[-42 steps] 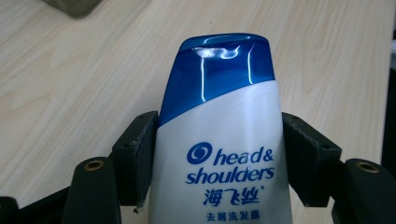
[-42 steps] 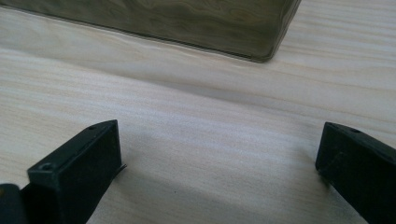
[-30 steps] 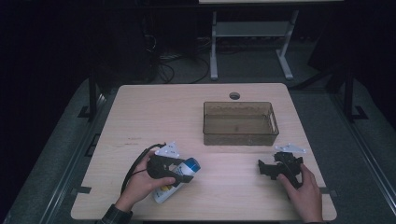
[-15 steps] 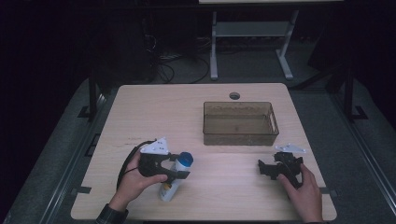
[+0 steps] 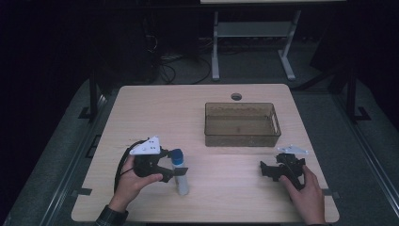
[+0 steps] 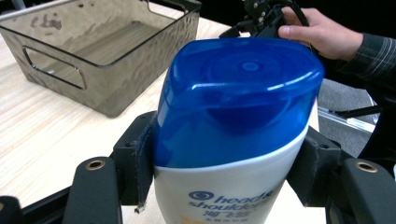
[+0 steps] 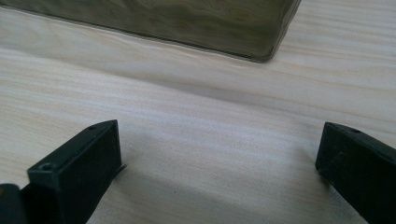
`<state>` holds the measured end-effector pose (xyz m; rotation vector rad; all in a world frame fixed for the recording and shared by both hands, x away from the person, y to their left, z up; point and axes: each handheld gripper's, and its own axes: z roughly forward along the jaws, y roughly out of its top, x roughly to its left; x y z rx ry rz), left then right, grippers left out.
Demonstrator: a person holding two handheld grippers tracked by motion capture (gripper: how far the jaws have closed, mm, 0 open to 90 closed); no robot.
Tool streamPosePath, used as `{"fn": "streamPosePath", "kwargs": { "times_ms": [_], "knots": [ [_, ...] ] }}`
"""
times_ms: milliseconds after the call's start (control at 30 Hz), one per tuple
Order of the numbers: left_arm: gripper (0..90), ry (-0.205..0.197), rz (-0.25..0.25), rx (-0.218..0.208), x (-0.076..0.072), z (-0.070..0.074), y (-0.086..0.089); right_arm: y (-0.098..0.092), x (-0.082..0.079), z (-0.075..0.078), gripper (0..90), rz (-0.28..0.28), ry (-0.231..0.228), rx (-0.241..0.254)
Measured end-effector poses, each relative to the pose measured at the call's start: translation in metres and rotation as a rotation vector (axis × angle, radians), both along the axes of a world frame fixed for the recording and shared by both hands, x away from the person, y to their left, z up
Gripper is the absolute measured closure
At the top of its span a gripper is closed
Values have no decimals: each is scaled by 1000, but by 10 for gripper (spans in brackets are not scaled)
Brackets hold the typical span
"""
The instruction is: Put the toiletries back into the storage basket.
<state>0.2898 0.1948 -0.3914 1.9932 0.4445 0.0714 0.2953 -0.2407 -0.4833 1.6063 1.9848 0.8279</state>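
**Shampoo bottle gripped at the table's near edge**

Our left gripper [image 5: 175,172] clamps a white plastic shampoo bottle with a blue cap [image 5: 179,170], its pads pressing the bottle's sides just below the cap. The bottle stands on the pale wooden table [image 5: 164,113], well apart from the smoky translucent plastic bin [image 5: 242,138]. Our right gripper [image 5: 266,170] rests low near the bin's near right corner, jaws spread wide with bare tabletop between them.

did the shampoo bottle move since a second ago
Yes. The bottle, clamped in the left gripper, was tipped up from lying flat; its blue cap now points toward the bin.
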Motion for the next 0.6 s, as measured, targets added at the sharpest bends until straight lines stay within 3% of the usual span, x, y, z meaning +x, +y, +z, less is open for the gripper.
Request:
{"fn": "streamPosePath", "kwargs": {
  "times_ms": [600],
  "knots": [
    [343, -57, 71, -30, 12, 19, -2, 0, 0, 0, 0, 0, 0, 0]
  ]
}}
